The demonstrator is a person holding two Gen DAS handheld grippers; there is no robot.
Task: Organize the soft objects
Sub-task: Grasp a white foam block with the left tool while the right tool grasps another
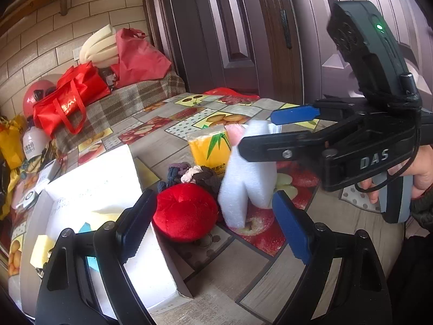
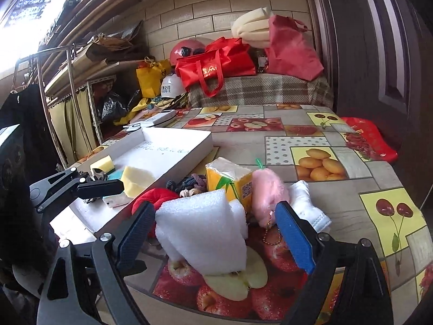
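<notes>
A folded white foam sheet (image 2: 205,233) stands on the fruit-print tablecloth between the open fingers of my right gripper (image 2: 213,233); it also shows in the left wrist view (image 1: 243,187). My right gripper (image 1: 257,132) reaches over the foam there. A red plush ball (image 1: 185,211) lies straight ahead of my open, empty left gripper (image 1: 213,222). Behind are hair ties (image 1: 194,174), a yellow tissue pack (image 2: 227,181), a pink fluffy pompom (image 2: 268,192) and a white cloth (image 2: 308,203). The white box (image 2: 189,146) holds sponges (image 2: 135,178).
A bench at the back carries red bags (image 2: 216,65), a red helmet (image 2: 186,48) and foam rolls (image 2: 251,29). A dark door (image 1: 243,40) stands to the right. The table edge (image 2: 422,216) curves off on the right.
</notes>
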